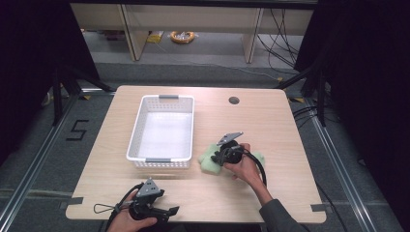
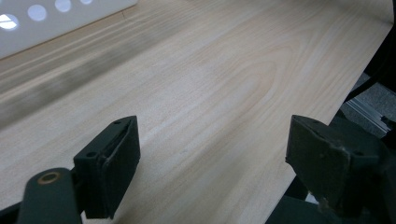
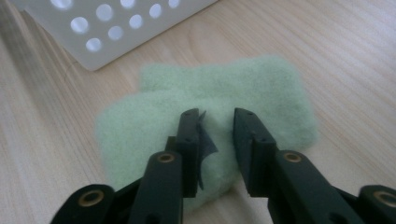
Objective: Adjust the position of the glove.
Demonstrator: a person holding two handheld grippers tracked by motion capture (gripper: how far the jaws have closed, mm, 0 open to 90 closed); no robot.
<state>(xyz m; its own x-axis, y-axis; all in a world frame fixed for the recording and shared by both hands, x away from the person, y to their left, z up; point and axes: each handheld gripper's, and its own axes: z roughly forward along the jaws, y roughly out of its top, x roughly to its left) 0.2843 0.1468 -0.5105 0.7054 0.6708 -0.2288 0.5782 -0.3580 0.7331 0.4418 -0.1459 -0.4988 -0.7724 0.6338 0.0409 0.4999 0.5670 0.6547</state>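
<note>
Right gripper [image 3: 217,119] pinching into fluffy pale green cloth [image 3: 261,88] (grip itself unclear, hand covering it from above), left gripper [image 2: 210,144] idling released, white perforated plastic basket [image 1: 162,131] cut off in both gripper views

The table [image 1: 270,121] carries a white basket [image 1: 162,132] at centre frame. Just right of its lower corner, the right tongs [image 1: 218,157] press down on a pale green cloth [image 1: 208,162]. At lower left, the left tongs [image 1: 167,211] hover over bare wood.

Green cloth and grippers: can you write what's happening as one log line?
right gripper: over green cloth, jaws narrow, grip unclear | left gripper: open, above table | basket: empty
</note>
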